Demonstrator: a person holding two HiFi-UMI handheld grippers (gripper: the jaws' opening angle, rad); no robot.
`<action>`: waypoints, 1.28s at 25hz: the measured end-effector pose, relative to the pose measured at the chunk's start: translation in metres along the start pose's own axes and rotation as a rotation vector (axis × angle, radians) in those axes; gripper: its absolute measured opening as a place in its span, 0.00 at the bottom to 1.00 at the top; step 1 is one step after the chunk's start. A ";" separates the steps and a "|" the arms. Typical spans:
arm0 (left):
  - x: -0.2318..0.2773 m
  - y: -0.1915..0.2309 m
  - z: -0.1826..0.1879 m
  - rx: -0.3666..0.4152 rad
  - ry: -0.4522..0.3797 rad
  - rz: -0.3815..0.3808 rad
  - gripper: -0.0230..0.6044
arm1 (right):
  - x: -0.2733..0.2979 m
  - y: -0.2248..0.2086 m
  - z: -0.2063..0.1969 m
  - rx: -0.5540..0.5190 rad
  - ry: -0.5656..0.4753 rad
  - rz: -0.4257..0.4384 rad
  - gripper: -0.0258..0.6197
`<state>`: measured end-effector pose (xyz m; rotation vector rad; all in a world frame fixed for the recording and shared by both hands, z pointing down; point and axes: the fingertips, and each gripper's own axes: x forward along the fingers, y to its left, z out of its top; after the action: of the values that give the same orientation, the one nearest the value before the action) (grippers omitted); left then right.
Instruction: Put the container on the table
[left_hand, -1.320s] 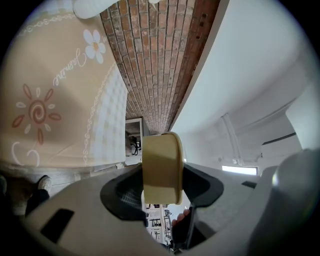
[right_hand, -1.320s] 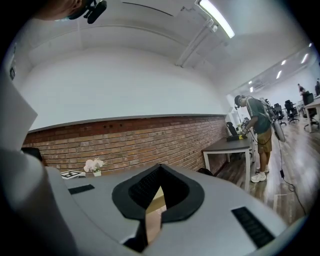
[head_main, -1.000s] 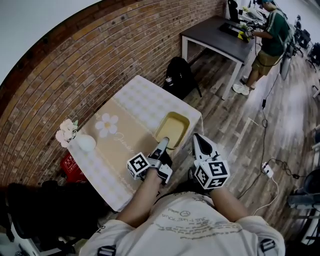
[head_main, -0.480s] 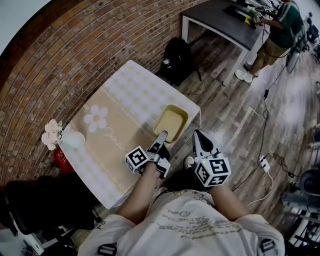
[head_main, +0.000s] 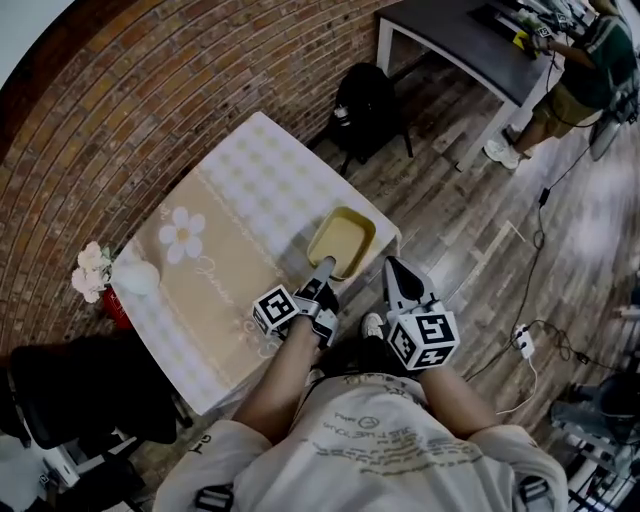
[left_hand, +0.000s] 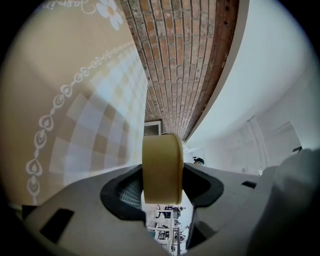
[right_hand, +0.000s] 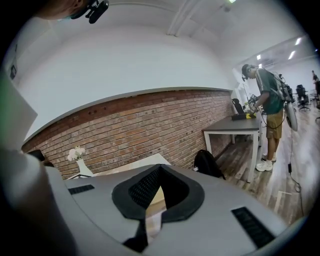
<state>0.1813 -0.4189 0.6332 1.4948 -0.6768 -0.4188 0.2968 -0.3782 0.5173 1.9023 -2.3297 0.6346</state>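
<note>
Both arms reach forward, tongs side by side.
The left tongs (head_main: 324, 268) are clamped on the rim of the container (head_main: 343, 238), its wall between the jaws. The right tongs (head_main: 392, 268) point the same way, jaws together. Bare left forearm (head_main: 285, 380) and right forearm (head_main: 450, 392) extend from the torso.

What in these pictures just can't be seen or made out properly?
- Container bottom: the head view looks from above, so whether it touches the table or hovers is unclear.
- Left gripper view: only the container's rim shows, edge-on.
- Person at the desk: cut by the head view's edge; what they handle is too small.
- Right gripper view: the right gripper blocks the container.
</note>
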 end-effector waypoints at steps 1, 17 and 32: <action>0.006 0.001 0.002 -0.003 -0.008 0.004 0.40 | 0.005 -0.005 0.003 -0.002 0.003 0.008 0.04; 0.062 0.025 0.014 -0.105 -0.168 0.024 0.40 | 0.052 -0.052 0.010 -0.047 0.095 0.143 0.04; 0.042 0.043 0.015 0.098 -0.184 0.235 0.43 | 0.052 -0.045 0.003 -0.046 0.125 0.203 0.04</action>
<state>0.1968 -0.4546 0.6813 1.4591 -1.0197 -0.3490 0.3281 -0.4336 0.5424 1.5721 -2.4527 0.6889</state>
